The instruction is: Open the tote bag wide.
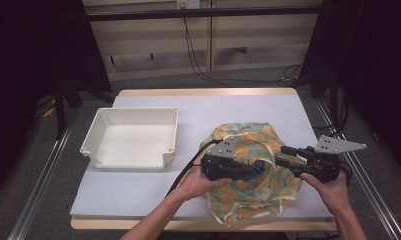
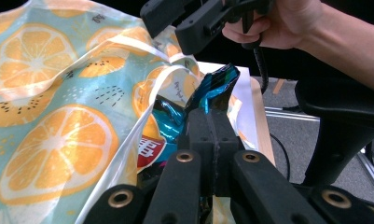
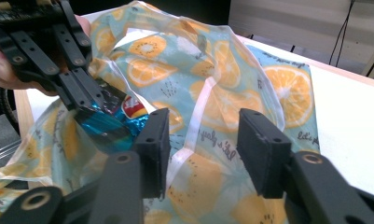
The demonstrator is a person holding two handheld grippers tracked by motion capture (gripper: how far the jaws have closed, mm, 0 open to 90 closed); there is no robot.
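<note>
A cloth bag (image 1: 248,187) printed with orange slices lies crumpled at the table's front right. My left gripper (image 1: 255,168) hovers over it, shut on a shiny blue snack packet (image 1: 258,165). In the left gripper view the jaws (image 2: 208,116) pinch the packet's (image 2: 215,86) crimped edge at the bag's (image 2: 58,116) mouth. My right gripper (image 1: 284,155) is just right of the packet, pointing left at it. In the right gripper view its jaws (image 3: 203,135) stand open over the bag's fabric (image 3: 222,84) with a pale strap (image 3: 201,119) between them, unpressed. The left gripper (image 3: 89,100) holds the packet (image 3: 103,130) there.
A white plastic tray (image 1: 95,131) stands at the left of the pale blue table mat (image 1: 238,105). Metal frame rails run along both table sides. Dark curtains flank the floor beyond, where cables lie.
</note>
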